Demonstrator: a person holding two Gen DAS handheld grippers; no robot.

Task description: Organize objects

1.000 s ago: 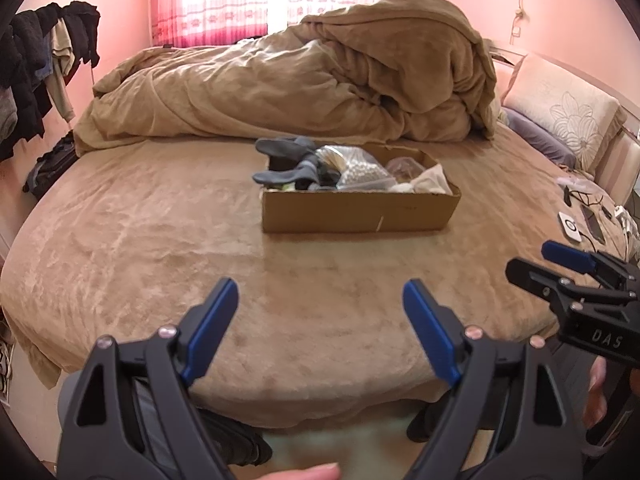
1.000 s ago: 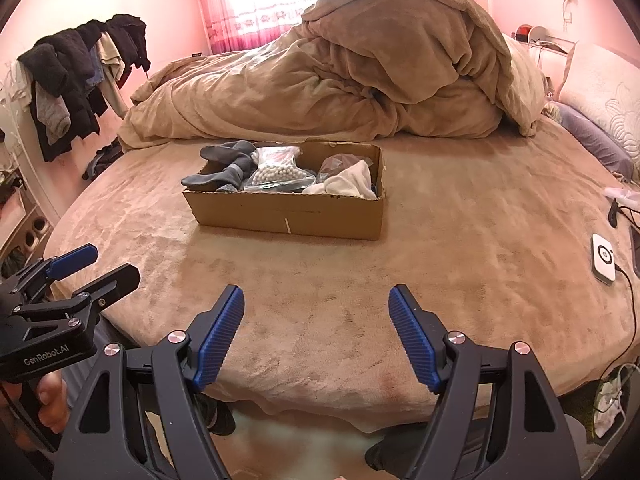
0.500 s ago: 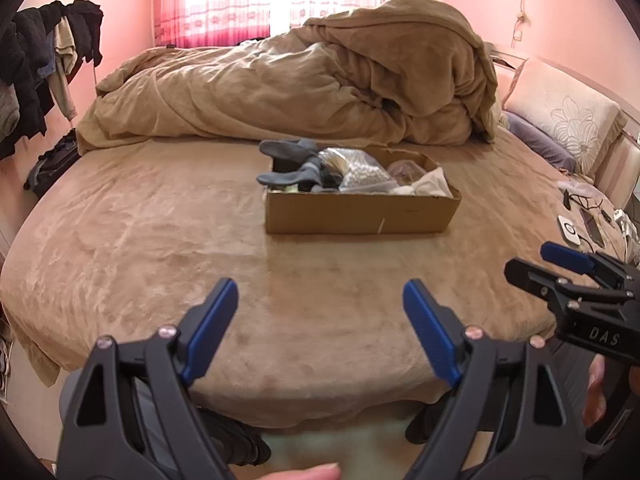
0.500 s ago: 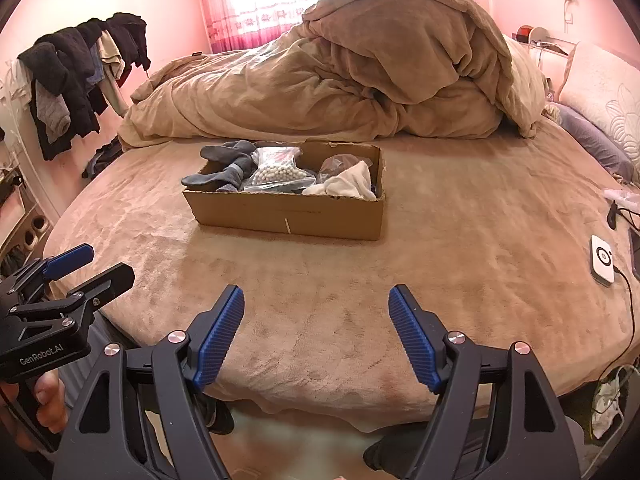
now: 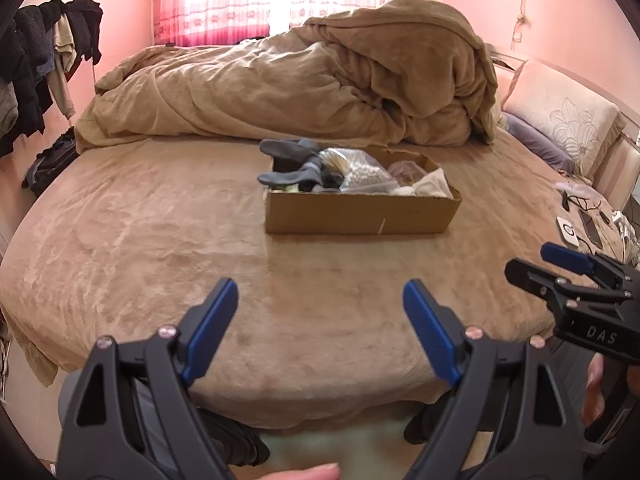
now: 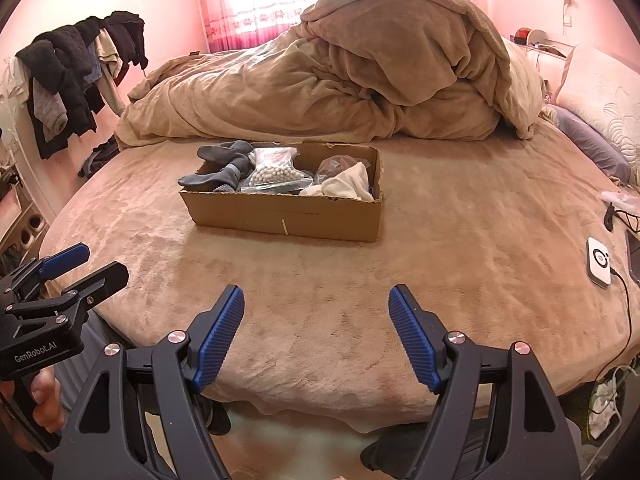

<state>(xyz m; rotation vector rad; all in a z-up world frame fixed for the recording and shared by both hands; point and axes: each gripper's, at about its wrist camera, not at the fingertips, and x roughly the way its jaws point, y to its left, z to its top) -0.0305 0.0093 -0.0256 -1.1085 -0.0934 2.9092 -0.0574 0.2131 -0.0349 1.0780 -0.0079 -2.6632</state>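
Note:
A shallow cardboard box sits in the middle of the bed. It holds dark grey socks at its left end, a clear bag of white beads in the middle, and a white cloth at its right end. My left gripper is open and empty over the near edge of the bed. My right gripper is open and empty beside it, well short of the box.
A heaped tan duvet lies behind the box. A white charger with cables lies at the bed's right edge. Pillows are at the right. Clothes hang at the left wall.
Both views have shifted slightly; the box appears a little further right in the left wrist view. Both grippers stay open and empty.

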